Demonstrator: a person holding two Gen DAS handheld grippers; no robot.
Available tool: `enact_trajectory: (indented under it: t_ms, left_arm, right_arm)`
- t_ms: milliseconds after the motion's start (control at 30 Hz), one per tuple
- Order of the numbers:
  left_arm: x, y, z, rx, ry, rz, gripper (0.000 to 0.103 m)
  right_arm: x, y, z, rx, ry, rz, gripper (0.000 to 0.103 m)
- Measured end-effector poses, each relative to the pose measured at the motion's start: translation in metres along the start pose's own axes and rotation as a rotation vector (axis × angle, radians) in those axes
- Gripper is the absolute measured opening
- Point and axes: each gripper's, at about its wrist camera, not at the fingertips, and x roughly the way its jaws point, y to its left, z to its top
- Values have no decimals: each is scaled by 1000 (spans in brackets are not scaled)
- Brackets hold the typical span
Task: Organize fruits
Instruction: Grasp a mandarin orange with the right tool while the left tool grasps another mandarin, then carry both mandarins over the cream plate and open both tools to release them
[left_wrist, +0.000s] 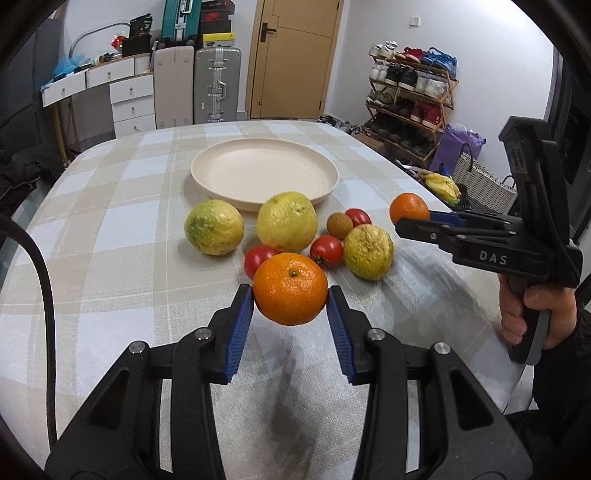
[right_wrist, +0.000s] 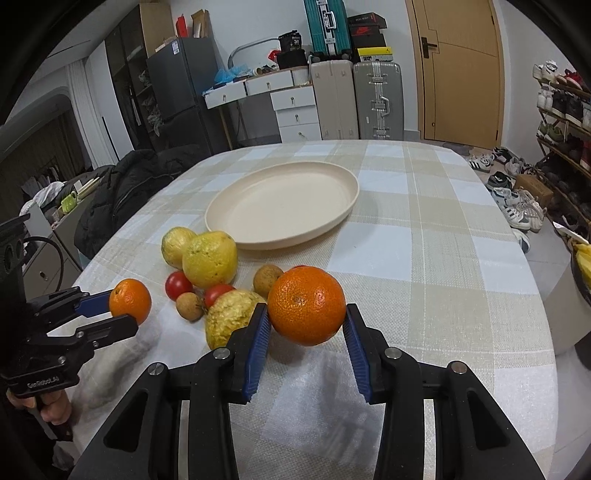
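My left gripper is shut on an orange and holds it above the table; it also shows in the right wrist view. My right gripper is shut on a second orange, held above the cloth; it shows at the right of the left wrist view. An empty cream plate lies beyond the fruit. On the cloth lie three yellow-green fruits, red tomatoes and small brown longans.
The table has a checked cloth with rounded edges. A shoe rack, suitcases, drawers and a door stand behind. A dark jacket lies off the table's left side.
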Motion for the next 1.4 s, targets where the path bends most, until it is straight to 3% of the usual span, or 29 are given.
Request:
enact_trajectory:
  t_ms: [833, 1400]
  left_arm:
    - [-1, 14, 57, -33, -117, 82, 38]
    - [28, 16, 85, -36, -101, 98, 38]
  right_arm:
    - [-14, 18, 37, -28, -71, 44, 41]
    - [12, 23, 69, -12, -53, 61, 41]
